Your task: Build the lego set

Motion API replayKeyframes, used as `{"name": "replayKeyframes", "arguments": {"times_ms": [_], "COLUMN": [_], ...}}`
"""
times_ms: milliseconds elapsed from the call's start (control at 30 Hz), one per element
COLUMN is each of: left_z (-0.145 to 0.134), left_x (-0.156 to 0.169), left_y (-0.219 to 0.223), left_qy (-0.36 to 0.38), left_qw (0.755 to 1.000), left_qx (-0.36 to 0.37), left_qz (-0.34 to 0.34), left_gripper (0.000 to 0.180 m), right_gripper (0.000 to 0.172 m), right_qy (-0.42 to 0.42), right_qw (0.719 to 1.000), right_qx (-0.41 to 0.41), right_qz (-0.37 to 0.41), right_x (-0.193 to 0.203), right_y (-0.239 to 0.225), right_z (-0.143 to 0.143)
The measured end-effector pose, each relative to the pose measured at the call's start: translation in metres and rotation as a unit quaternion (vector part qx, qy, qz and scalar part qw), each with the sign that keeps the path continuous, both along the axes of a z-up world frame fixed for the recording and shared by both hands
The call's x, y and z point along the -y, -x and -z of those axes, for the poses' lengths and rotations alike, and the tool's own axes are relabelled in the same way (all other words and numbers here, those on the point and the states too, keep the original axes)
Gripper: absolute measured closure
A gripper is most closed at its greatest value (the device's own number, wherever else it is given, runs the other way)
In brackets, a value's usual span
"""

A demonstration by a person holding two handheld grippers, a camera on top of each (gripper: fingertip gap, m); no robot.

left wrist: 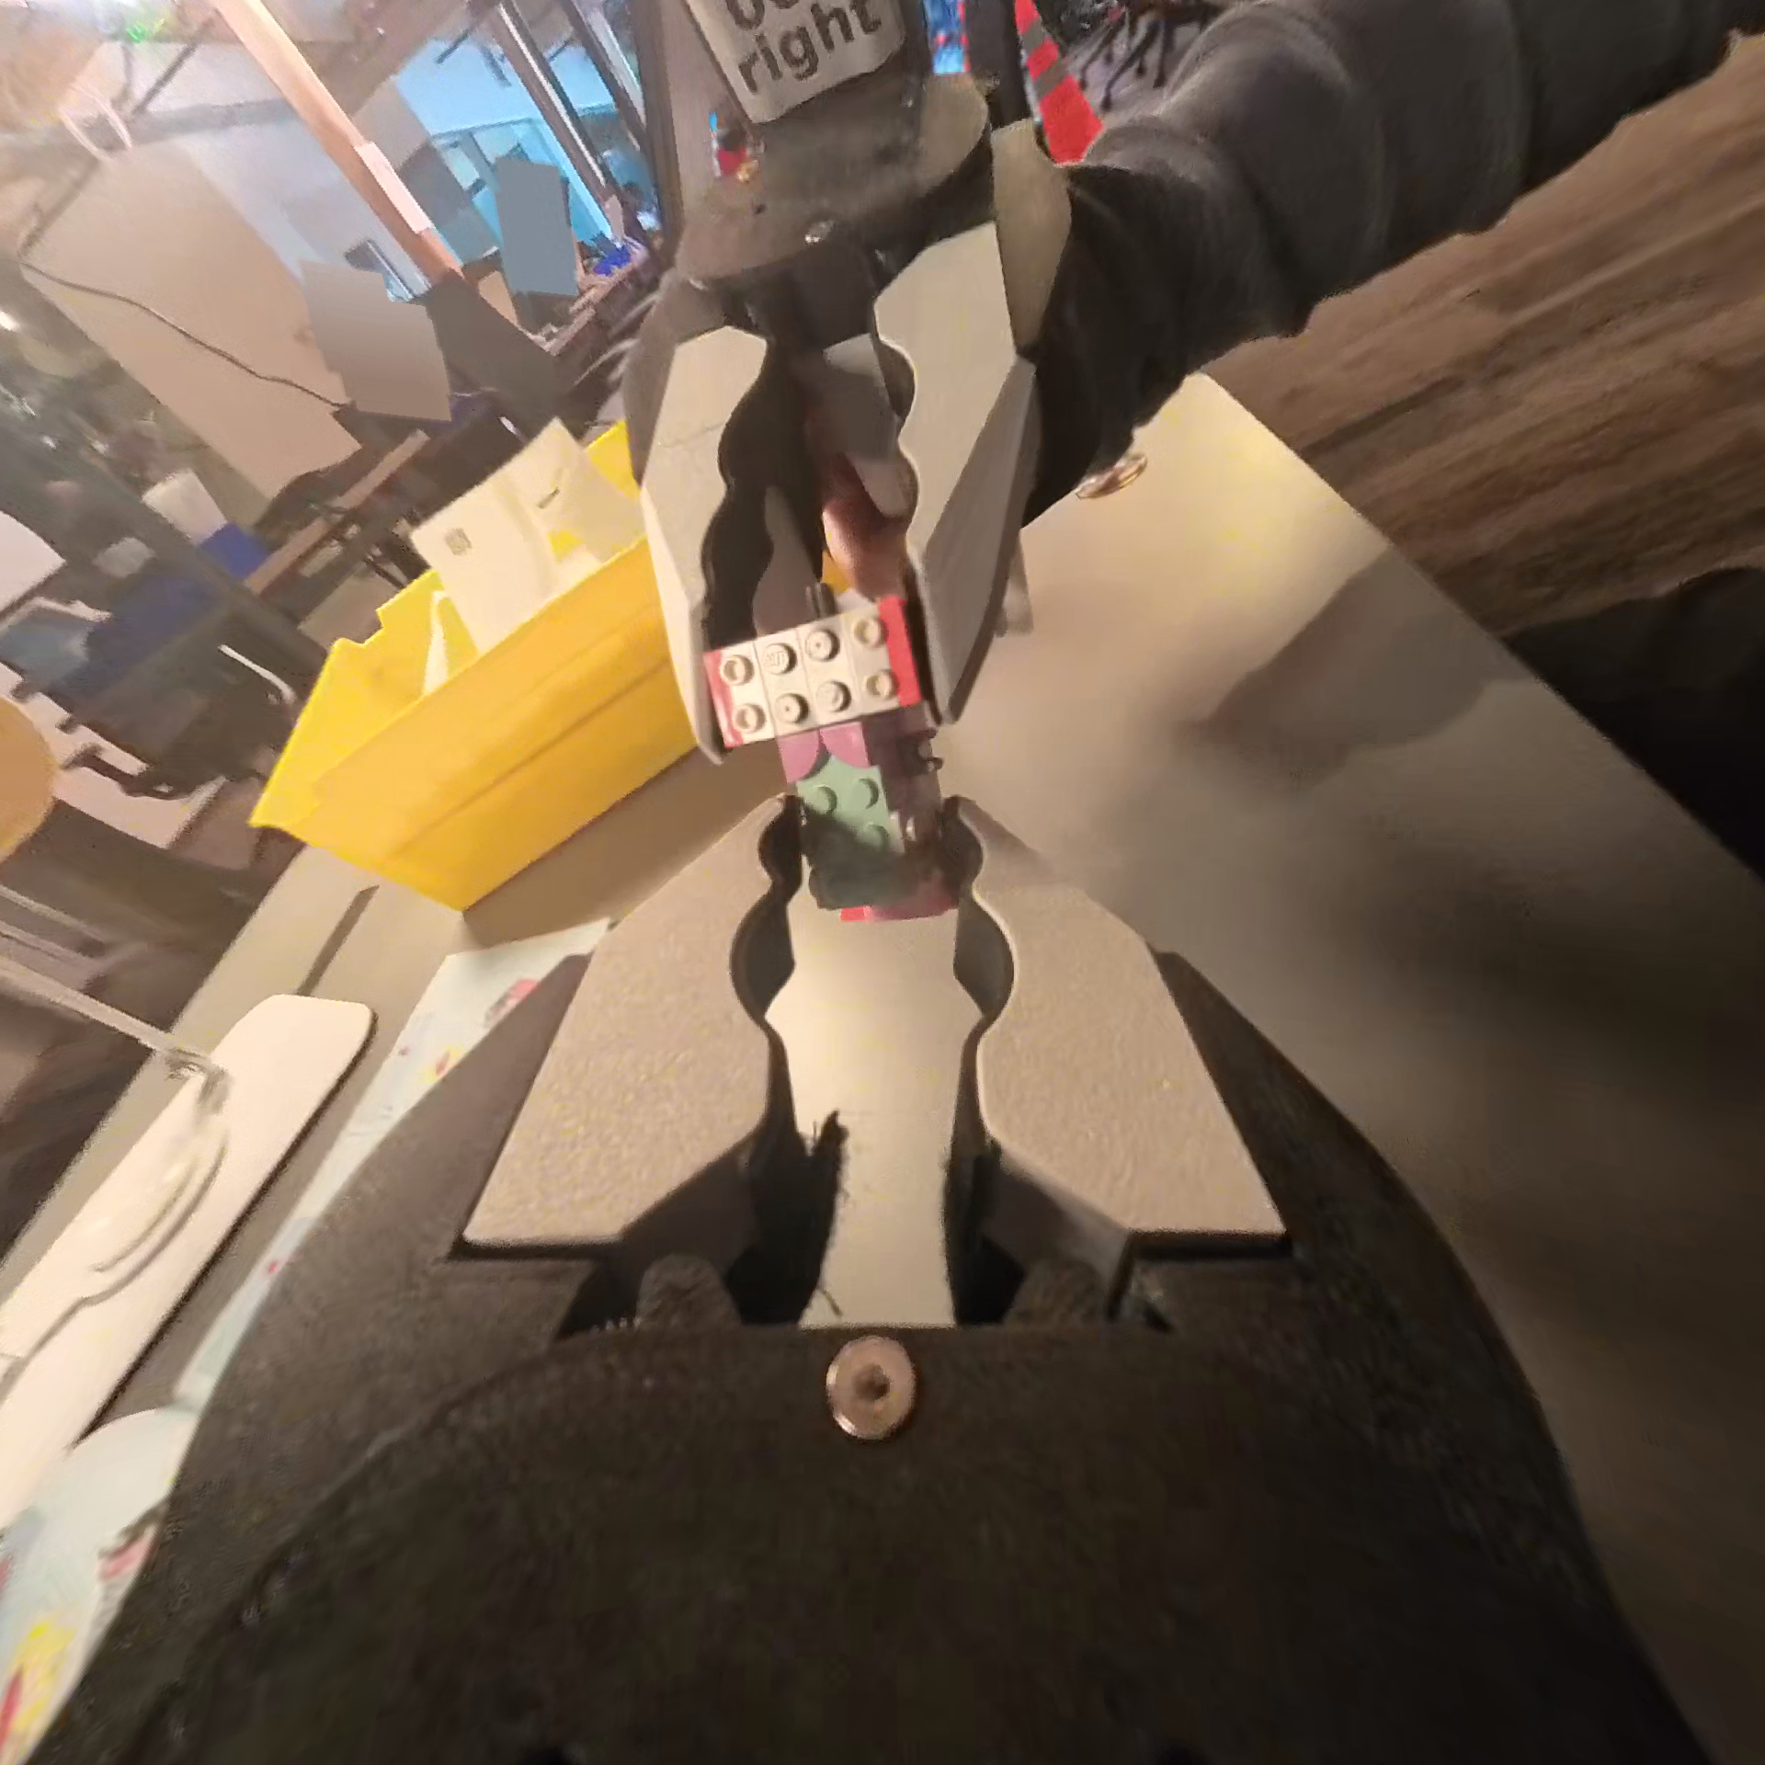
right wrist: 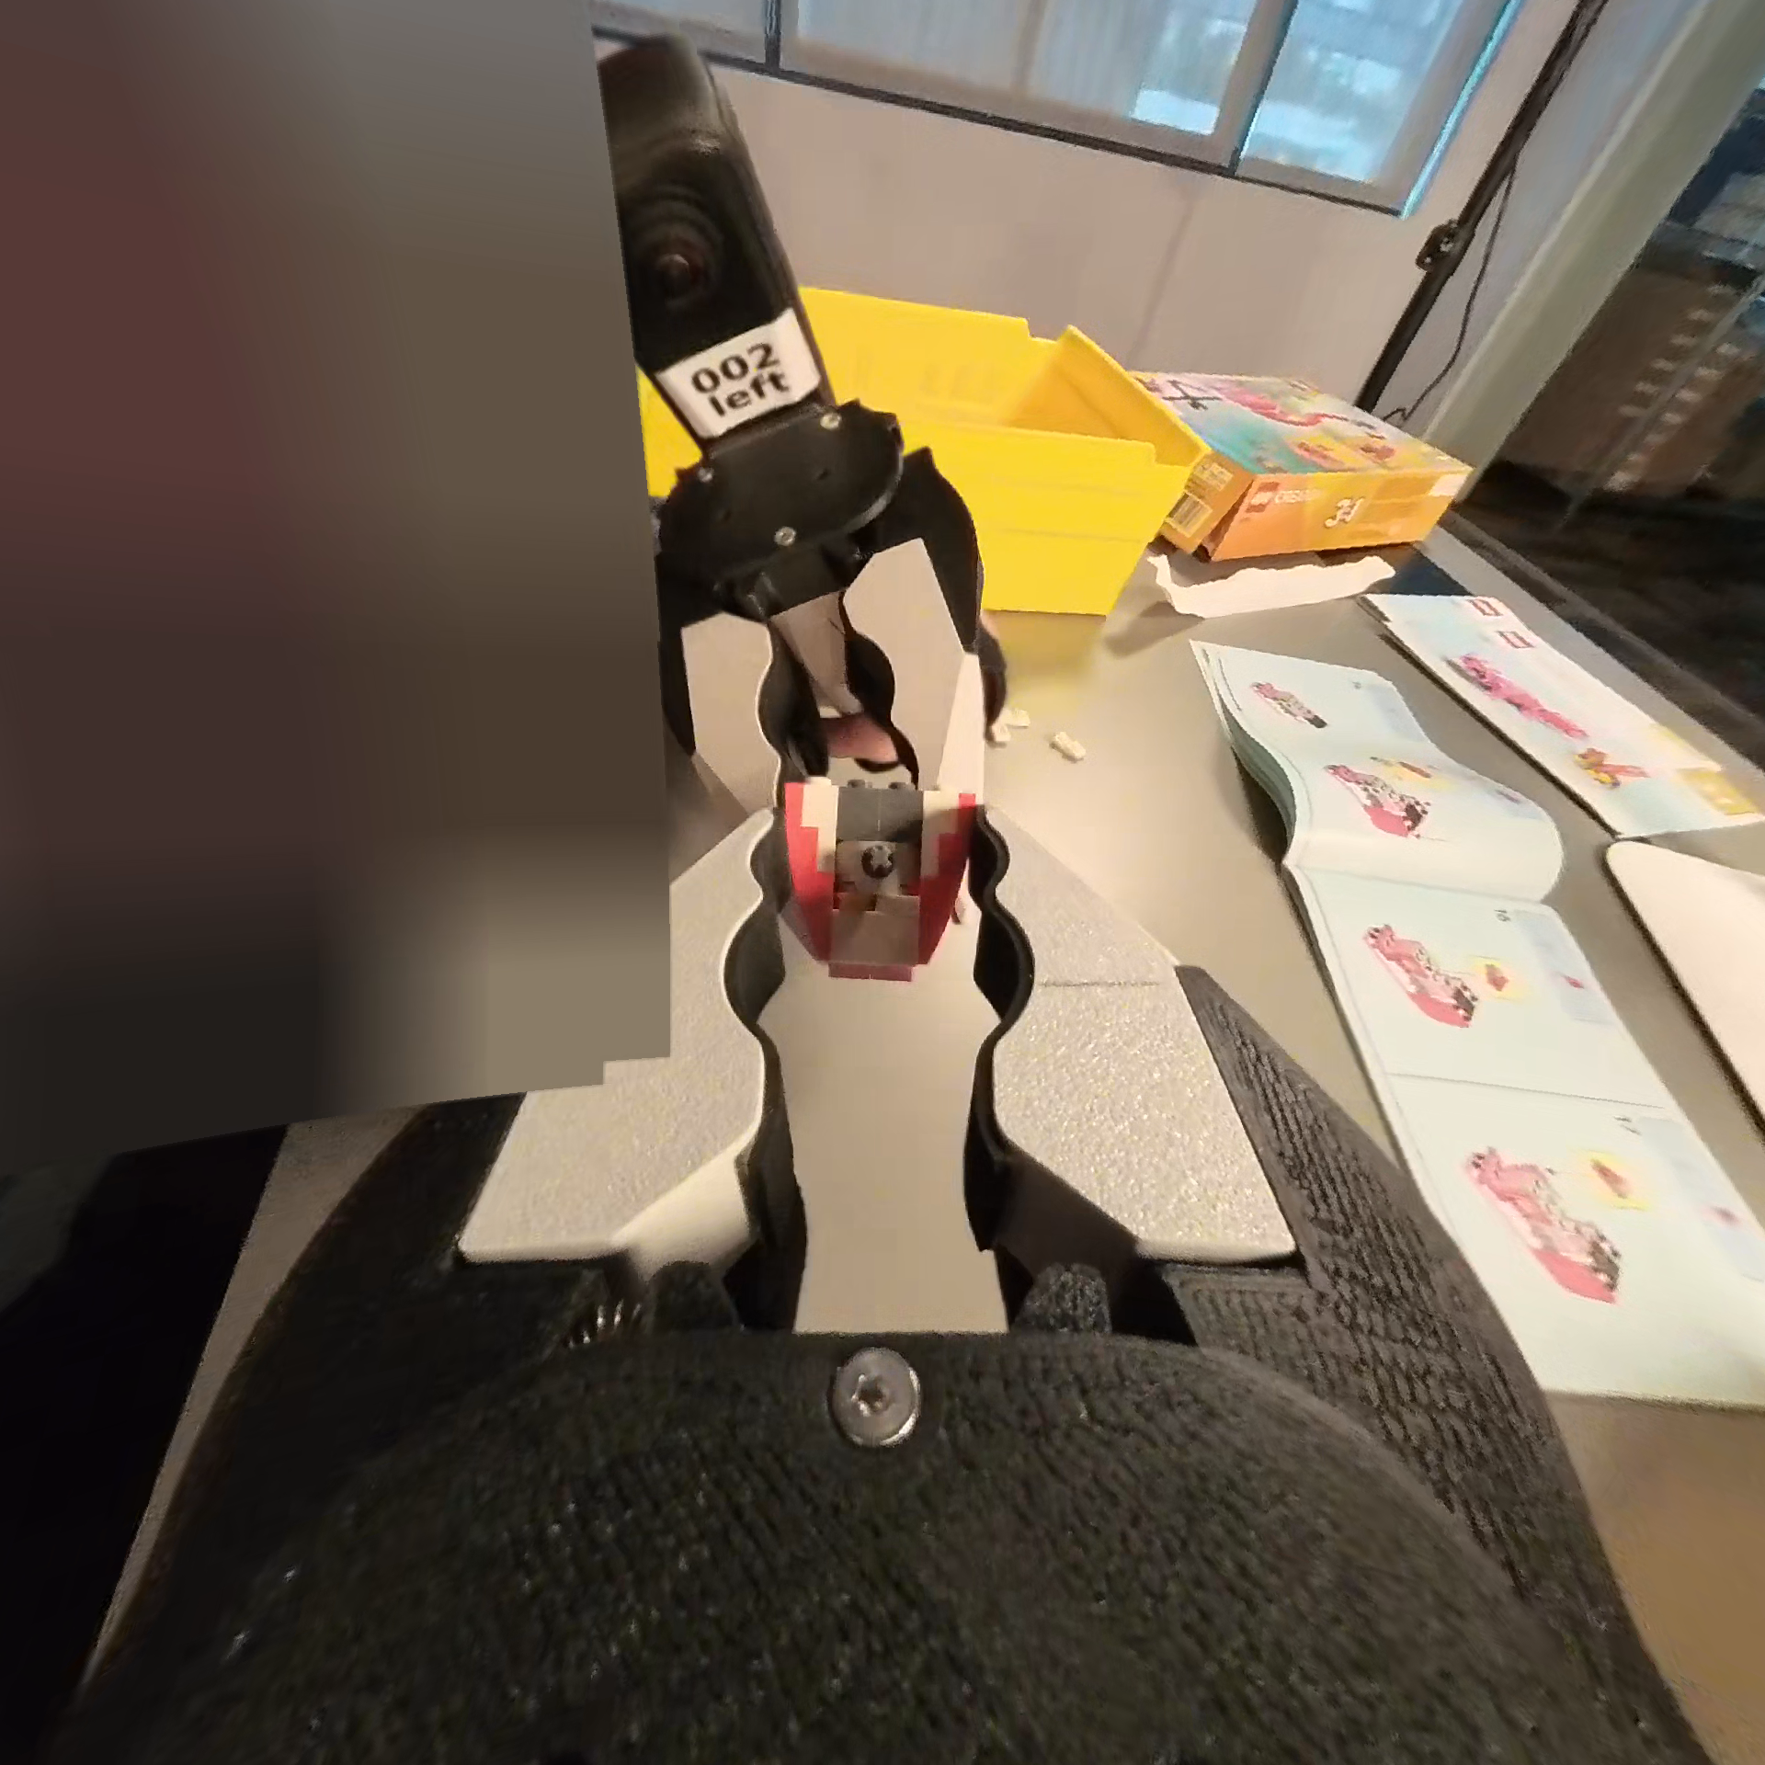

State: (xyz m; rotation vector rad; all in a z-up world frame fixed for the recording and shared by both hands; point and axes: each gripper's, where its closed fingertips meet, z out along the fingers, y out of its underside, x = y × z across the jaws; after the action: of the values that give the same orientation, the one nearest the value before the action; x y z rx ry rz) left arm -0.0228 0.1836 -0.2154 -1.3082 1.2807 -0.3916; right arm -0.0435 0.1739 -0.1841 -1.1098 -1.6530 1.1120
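your left gripper and right gripper both clench one brick model; its middle is hidden, the yellow bin at ten o'clock is blurred.

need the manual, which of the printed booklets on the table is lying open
The booklet nearest the right gripper lies open, pages curving. The one behind it lies flat.
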Motion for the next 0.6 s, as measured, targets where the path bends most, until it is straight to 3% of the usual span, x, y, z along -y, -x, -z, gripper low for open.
{"name": "replayKeyframes", "arguments": {"times_ms": [33, 67, 133, 200, 367, 500, 600], "left_z": [0.001, 0.003, 0.010, 0.024, 0.050, 0.061, 0.073], "left_x": [-0.002, -0.006, -0.014, -0.023, -0.023, -0.020, -0.016], "left_y": [0.001, 0.003, 0.011, 0.022, 0.044, 0.057, 0.058], "left_qy": [0.014, 0.020, 0.025, 0.061, 0.228, 0.259, 0.289], "left_qw": [1.000, 1.000, 0.998, 0.991, 0.953, 0.932, 0.911], "left_qx": [-0.001, -0.005, -0.034, -0.083, -0.129, -0.183, -0.234], "left_qz": [-0.004, -0.015, -0.044, -0.085, -0.152, -0.176, -0.177], "left_gripper": [0.152, 0.153, 0.153, 0.153, 0.153, 0.153, 0.153], "right_gripper": [0.136, 0.134, 0.105, 0.094, 0.095, 0.094, 0.092], "right_qy": [0.005, 0.006, 0.005, -0.005, -0.036, -0.029, -0.060], "right_qw": [1.000, 1.000, 0.998, 0.995, 0.970, 0.934, 0.920], "right_qx": [0.004, 0.014, 0.046, 0.047, -0.088, -0.181, -0.200], "right_qz": [0.006, 0.015, 0.053, 0.091, 0.226, 0.306, 0.330], "right_x": [-0.004, -0.008, -0.026, -0.044, -0.094, -0.124, -0.133], "right_y": [0.000, -0.001, -0.002, -0.006, -0.019, -0.029, -0.031], "right_z": [0.002, 0.006, 0.019, 0.027, 0.011, -0.003, -0.011]}}
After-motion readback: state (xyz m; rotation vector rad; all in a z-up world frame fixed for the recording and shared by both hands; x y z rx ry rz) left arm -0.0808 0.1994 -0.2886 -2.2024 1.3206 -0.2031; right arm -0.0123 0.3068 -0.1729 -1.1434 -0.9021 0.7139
